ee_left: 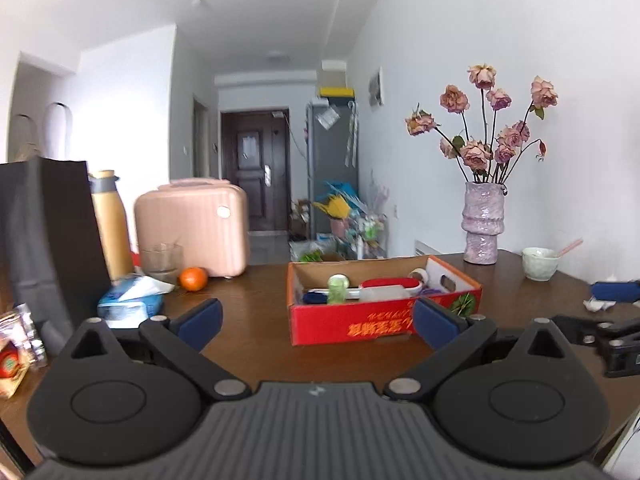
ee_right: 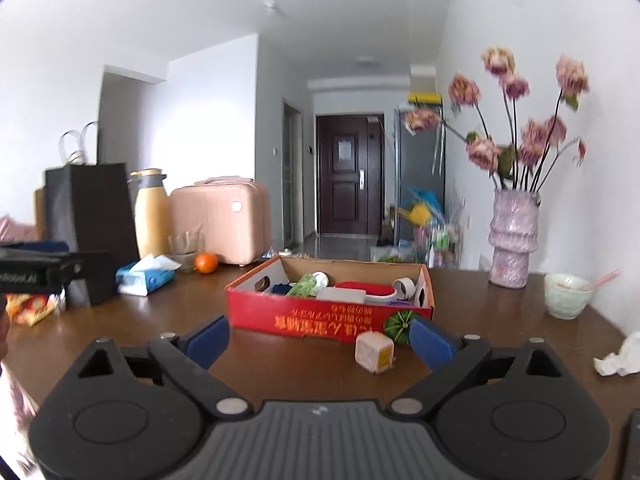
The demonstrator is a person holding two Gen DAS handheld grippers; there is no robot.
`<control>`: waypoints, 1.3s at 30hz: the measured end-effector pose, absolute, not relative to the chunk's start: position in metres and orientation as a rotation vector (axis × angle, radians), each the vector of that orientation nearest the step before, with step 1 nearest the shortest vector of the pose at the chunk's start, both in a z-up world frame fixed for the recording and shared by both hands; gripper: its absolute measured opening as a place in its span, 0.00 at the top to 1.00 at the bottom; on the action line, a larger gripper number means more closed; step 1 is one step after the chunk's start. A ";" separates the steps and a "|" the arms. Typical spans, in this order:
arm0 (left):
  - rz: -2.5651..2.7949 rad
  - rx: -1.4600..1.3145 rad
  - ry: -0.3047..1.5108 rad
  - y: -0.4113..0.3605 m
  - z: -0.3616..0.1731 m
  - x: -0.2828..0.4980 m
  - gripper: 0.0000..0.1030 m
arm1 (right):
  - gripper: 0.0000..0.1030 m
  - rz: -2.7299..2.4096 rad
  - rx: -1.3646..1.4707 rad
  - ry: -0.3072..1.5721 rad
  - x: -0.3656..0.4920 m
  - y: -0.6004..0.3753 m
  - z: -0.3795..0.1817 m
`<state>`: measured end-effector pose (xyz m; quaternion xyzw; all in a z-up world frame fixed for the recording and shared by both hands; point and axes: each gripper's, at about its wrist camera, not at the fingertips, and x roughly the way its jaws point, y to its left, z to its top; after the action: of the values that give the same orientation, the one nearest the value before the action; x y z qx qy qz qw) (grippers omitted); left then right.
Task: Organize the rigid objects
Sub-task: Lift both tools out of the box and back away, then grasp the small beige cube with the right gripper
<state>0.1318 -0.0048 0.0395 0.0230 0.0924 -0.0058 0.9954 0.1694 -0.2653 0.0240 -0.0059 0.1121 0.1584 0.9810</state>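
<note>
Both tools point(ee_left: 316, 320) point(ee_right: 320, 340) level, wide apart

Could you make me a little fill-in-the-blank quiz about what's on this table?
1. The red cardboard box rests on a brown wooden ____.
2. The pale cube-shaped block lies ____ the box, in front of it.
3. The small round orange fruit sits beside a pink ____.
4. Both the left gripper and the right gripper hold ____.

Missing words: table; outside; suitcase; nothing
</note>
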 end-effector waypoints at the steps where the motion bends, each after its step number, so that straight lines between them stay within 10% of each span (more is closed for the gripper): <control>1: 0.009 0.049 0.176 -0.002 0.032 0.122 0.00 | 0.02 0.308 -0.018 0.222 0.156 -0.264 0.018; 19: 0.073 0.017 0.361 0.024 -0.023 0.124 0.00 | 0.00 0.348 -0.079 0.337 0.130 -0.253 -0.044; 39: -0.089 0.000 0.539 -0.034 -0.026 0.283 0.00 | 0.00 0.251 0.046 0.509 0.302 -0.299 -0.041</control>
<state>0.2825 -0.0343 -0.0264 0.0000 0.2663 -0.0438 0.9629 0.3017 -0.2989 -0.0412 0.0229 0.2512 0.1236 0.9597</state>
